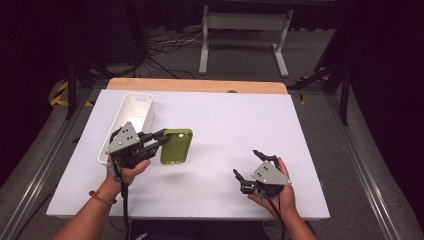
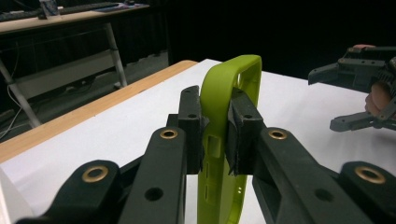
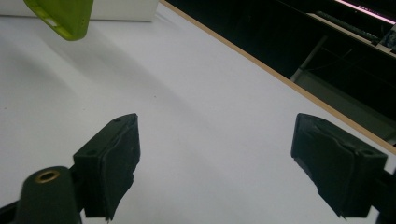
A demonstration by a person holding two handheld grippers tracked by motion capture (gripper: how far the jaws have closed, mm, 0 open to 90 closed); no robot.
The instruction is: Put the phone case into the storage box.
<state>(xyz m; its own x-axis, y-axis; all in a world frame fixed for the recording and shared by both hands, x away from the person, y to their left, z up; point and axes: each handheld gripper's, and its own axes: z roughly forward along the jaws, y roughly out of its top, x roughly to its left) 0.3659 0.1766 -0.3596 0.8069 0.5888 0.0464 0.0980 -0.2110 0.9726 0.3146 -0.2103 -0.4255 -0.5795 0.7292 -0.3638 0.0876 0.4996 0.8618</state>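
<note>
A lime-green phone case (image 1: 176,146) hangs above the white table, held by one edge in my left gripper (image 1: 161,139), whose jaws are shut on it. In the left gripper view both black pads clamp the case's (image 2: 223,116) side wall, and the case stands on edge between them. My right gripper (image 1: 247,164) is low over the table's right front part with its jaws spread wide and nothing between them. The right gripper view has its two pads far apart over bare table, with a corner of the green case (image 3: 65,16) at the top left.
A long white bin (image 1: 131,116) lies on the table's left side, just behind my left hand. The table (image 1: 235,120) has a wooden strip (image 1: 200,85) along its far edge. Beyond it are a white stand's legs (image 1: 245,40) and cables on the floor.
</note>
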